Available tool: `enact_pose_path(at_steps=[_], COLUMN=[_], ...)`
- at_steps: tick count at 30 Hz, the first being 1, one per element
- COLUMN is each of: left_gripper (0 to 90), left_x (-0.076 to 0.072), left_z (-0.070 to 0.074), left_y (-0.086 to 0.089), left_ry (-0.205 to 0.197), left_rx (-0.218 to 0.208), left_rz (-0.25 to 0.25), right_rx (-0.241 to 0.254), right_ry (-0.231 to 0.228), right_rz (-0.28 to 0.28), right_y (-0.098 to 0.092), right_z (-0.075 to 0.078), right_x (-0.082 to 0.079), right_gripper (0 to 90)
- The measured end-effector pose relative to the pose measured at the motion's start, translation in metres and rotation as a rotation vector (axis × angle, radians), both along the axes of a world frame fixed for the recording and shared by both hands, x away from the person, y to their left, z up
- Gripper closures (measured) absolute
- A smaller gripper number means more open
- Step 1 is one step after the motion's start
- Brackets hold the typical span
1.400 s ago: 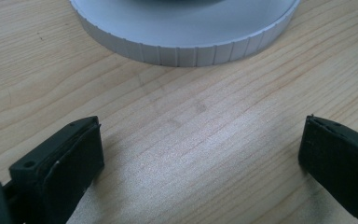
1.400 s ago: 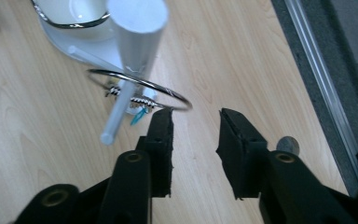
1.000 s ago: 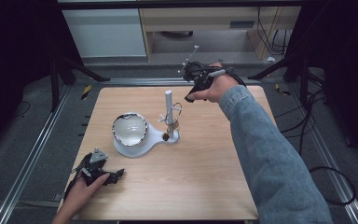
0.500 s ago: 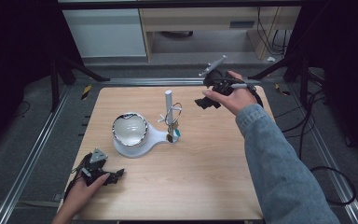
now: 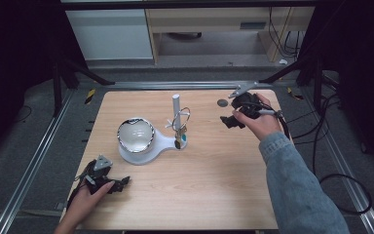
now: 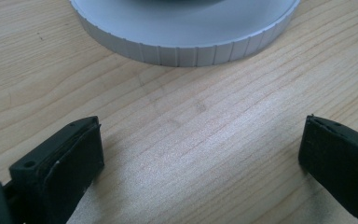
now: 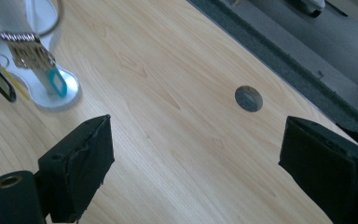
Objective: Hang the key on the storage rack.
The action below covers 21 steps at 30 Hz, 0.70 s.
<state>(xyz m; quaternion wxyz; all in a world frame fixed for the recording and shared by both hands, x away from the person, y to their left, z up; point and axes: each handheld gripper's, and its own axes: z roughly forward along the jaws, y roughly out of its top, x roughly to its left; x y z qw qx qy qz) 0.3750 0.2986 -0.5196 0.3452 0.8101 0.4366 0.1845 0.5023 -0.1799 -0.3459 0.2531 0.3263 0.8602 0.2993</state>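
A white stand (image 5: 161, 143) sits mid-table with a shiny round bowl (image 5: 135, 134) on its wide end and an upright post (image 5: 176, 105). A bunch of keys (image 5: 180, 129) on a ring hangs from the post's hook; in the right gripper view the keys (image 7: 25, 58) show at top left with a teal tag. My right gripper (image 5: 230, 121) is at the table's far right, open and empty (image 7: 193, 163). My left gripper (image 5: 119, 185) rests at the near left corner, open (image 6: 200, 154), facing the stand's ribbed base (image 6: 186, 44).
A small round grey hole (image 5: 222, 103) lies in the wooden table (image 5: 214, 185) near the far right edge, just beyond my right gripper. Metal frame rails (image 5: 39, 151) run along both sides. Cables (image 5: 321, 146) trail off the table's right side.
My right hand has drawn back to the right and lowered toward the table, away from the post and keys. The left gripper has stayed put.
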Motion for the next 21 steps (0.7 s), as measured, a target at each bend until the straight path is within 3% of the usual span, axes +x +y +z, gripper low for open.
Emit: enact_pose_path(at_steps=[10, 21], left_gripper=[0.0, 0.0], left_x=[0.0, 0.0], left_z=[0.0, 0.0], left_y=[0.0, 0.0], left_ry=[0.0, 0.0], left_rx=[-0.001, 0.0], left_rz=[0.002, 0.001], right_rx=[0.017, 0.032], right_ry=[0.04, 0.093], right_rz=[-0.021, -0.013], right_y=[-0.027, -0.033], right_z=[-0.053, -0.101], right_x=[-0.021, -0.042], right_gripper=[10.3, 10.2])
